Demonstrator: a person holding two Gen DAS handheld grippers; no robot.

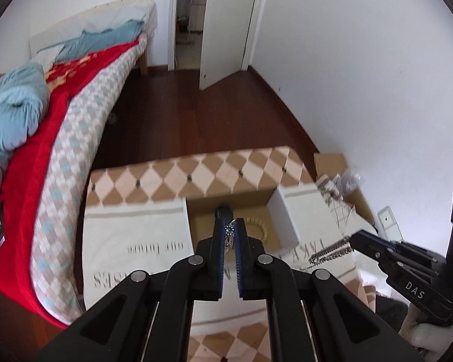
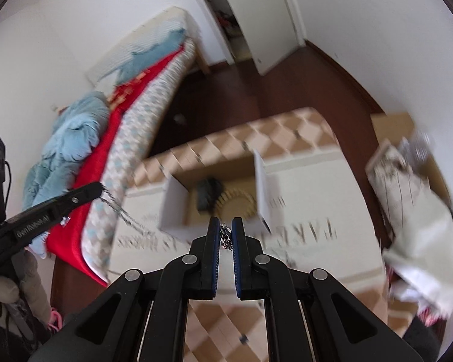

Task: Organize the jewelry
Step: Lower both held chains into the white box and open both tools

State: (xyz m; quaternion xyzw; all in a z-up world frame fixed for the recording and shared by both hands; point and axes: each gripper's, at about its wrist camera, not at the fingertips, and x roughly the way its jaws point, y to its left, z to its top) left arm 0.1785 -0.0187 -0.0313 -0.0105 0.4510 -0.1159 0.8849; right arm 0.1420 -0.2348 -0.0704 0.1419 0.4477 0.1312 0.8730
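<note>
Black gripper arms fill the foreground of both wrist views, poised over a table (image 1: pixel 172 175) covered in a diamond-check cloth beside a bed (image 1: pixel 75 126) with a red blanket. Across the table top lies a cream printed cloth (image 1: pixel 136 241), and at its far edge sits an open cardboard box (image 1: pixel 256 202) with white flaps, a beaded bracelet (image 1: pixel 261 226) and a dark object inside. The left gripper (image 1: pixel 230 229) is clenched on a ring with a blue stone (image 1: pixel 229 228), held above the box's near edge. The right gripper (image 2: pixel 225 233) is clamped on a silver chain (image 2: pixel 225 236), part of which trails loose beside it in the left view; from the other gripper more chain seems to dangle, though blur hides any join. Both pieces hang in mid-air by small pinches. The ring could twist free and fall outside the box, and the swinging chain could snag on a flap or tangle as it is lowered.
</note>
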